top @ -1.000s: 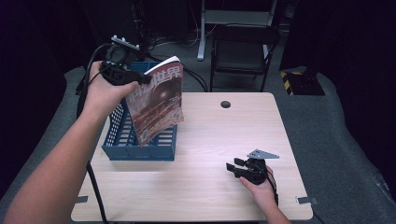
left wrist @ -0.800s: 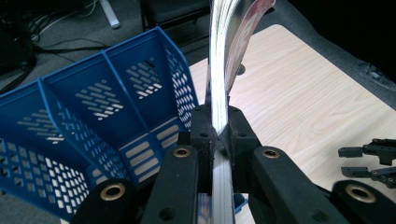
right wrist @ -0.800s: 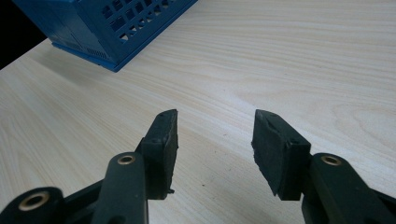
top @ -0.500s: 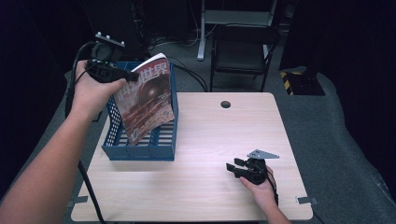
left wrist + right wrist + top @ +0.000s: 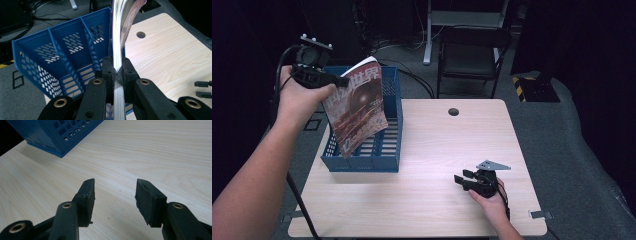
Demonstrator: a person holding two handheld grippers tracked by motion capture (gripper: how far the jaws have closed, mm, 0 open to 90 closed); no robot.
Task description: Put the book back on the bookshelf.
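Observation:
A magazine [image 5: 357, 107] with a reddish-brown cover hangs tilted over the blue file rack [image 5: 389, 145], its lower corner down inside the rack. My left gripper [image 5: 329, 82] is shut on its upper left edge, above the rack's back left. In the left gripper view the jaws clamp the magazine's [image 5: 117, 37] page edge, with the rack's dividers [image 5: 57, 45] behind. My right gripper [image 5: 462, 181] rests low on the table [image 5: 437, 150] at the front right, open with nothing between its fingers. In the right gripper view its fingers [image 5: 87, 195] stand apart over bare wood, the rack's corner [image 5: 60, 135] far off.
The rack stands on the table's left side. A round cable hole [image 5: 453, 111] lies near the back edge. A dark chair [image 5: 472, 55] stands on the floor behind the table. The other gripper's tips [image 5: 203, 88] appear at the right edge of the left gripper view.
My left gripper has carried the magazine leftward and a little back, so it now hangs over the rack's left part. The right gripper has stayed where it was.

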